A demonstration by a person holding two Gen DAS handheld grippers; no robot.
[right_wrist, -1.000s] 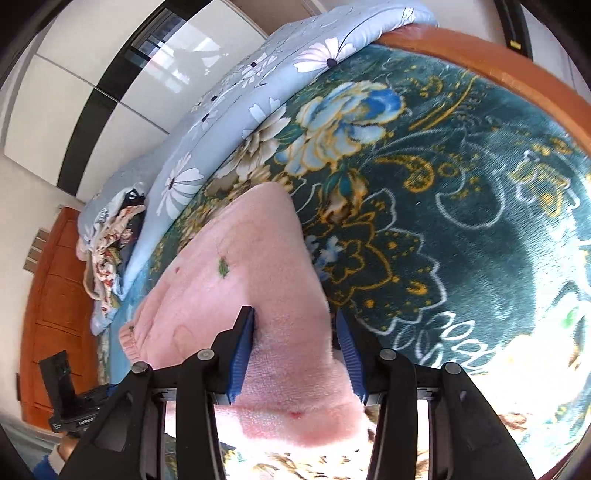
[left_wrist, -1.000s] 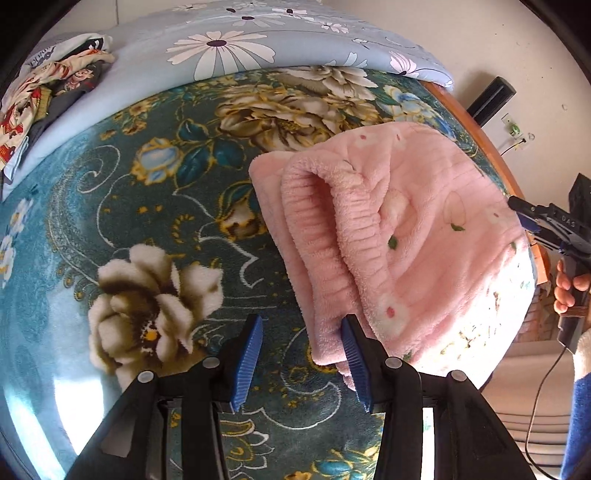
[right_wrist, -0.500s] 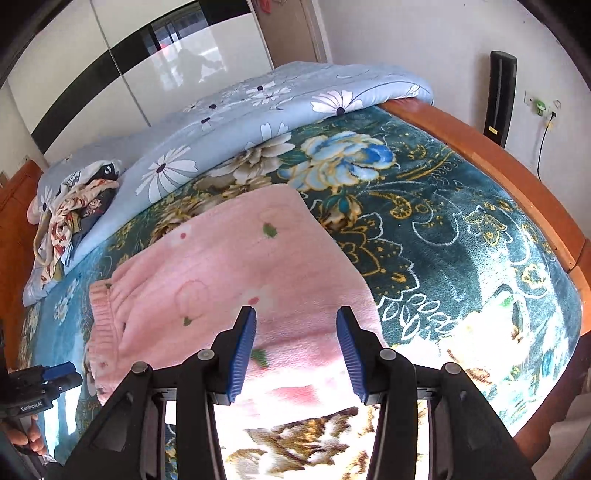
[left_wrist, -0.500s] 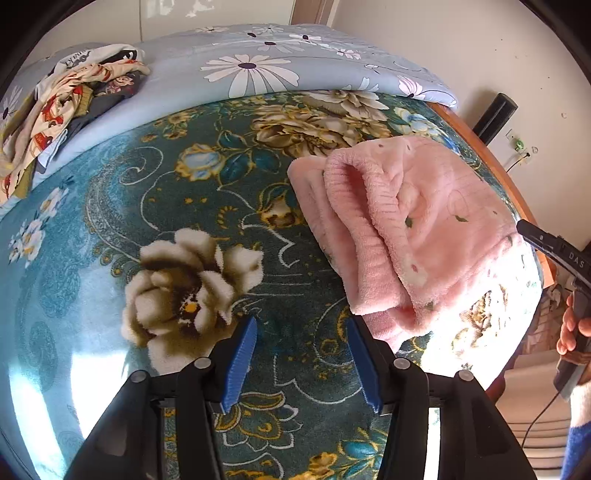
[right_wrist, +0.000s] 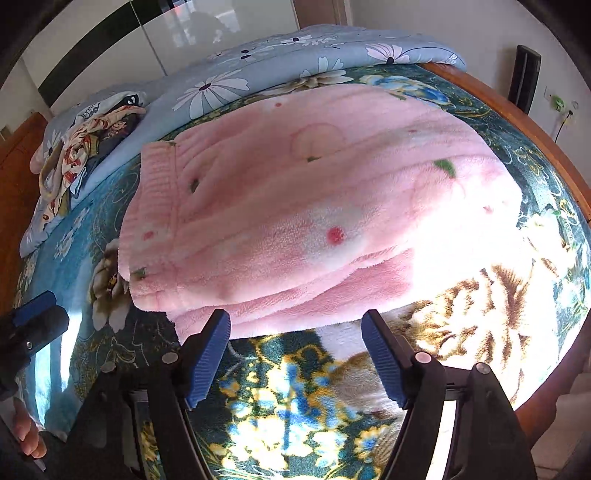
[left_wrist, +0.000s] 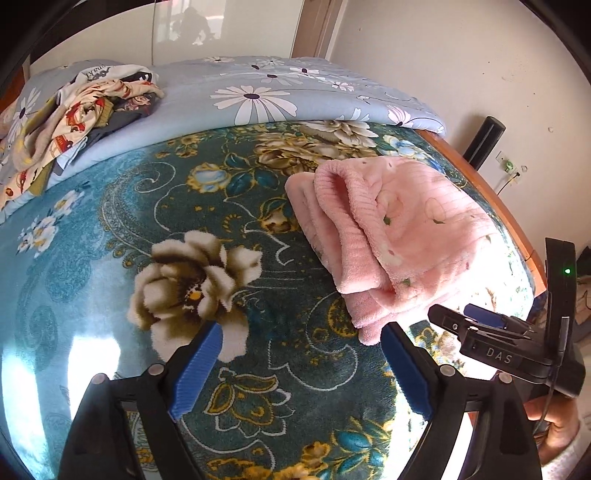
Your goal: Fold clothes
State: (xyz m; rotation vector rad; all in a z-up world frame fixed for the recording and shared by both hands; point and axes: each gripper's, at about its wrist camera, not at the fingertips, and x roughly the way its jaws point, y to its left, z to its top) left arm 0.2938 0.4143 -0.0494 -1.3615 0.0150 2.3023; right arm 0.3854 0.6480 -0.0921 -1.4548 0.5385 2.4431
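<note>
The pink fleece garment (right_wrist: 303, 206) lies folded in layers on the flowery bed blanket (left_wrist: 184, 221) — that one looks done. Both grippers — left (left_wrist: 301, 369), right (right_wrist: 297, 356) — gape wide, holding nothing. A jumbled clothes pile (left_wrist: 74, 107) waits unfolded.

I'm working in a home bedroom: a bed (left_wrist: 491, 192) with a wooden frame carries a teal floral blanket (left_wrist: 110, 229) and a grey-blue daisy quilt (left_wrist: 295, 88), loose clothes (left_wrist: 74, 110) heaped at its head, and a glossy wardrobe (right_wrist: 221, 22) against plain walls.
</note>
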